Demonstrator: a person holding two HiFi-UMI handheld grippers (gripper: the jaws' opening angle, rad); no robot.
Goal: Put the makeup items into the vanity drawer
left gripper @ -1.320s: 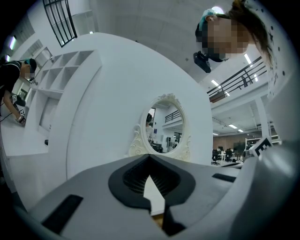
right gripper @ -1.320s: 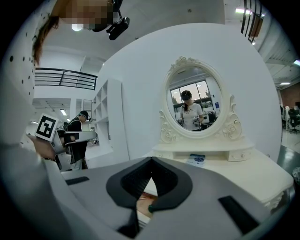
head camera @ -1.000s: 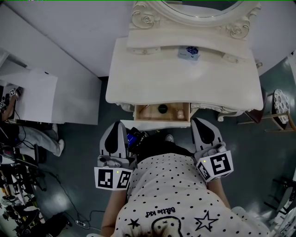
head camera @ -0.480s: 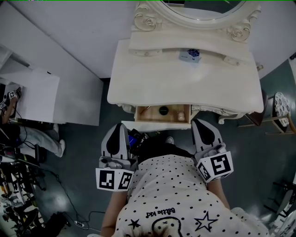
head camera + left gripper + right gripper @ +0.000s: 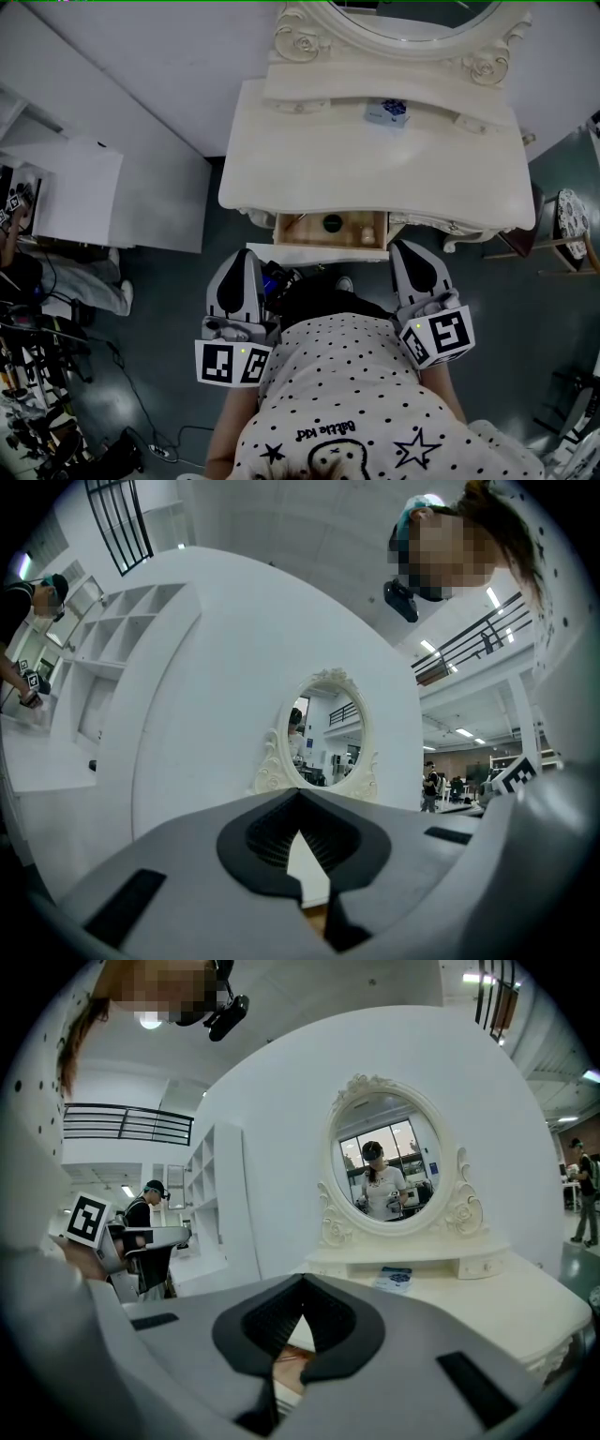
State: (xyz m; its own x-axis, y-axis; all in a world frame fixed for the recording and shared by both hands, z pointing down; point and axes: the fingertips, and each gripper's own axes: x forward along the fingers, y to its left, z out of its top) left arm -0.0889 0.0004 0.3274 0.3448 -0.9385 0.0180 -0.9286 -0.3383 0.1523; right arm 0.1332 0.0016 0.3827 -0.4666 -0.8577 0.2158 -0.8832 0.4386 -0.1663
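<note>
step: between picks, seemingly late | left gripper and right gripper: jaws closed, empty, near person's waist | drawer: open, black jar inside | blue box: on tabletop, below mirror | next: likely reach forward, open jaws around box

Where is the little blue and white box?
In the head view, the blue and white box lies at the back of the vanity top, right of middle, just below the oval mirror.
</note>
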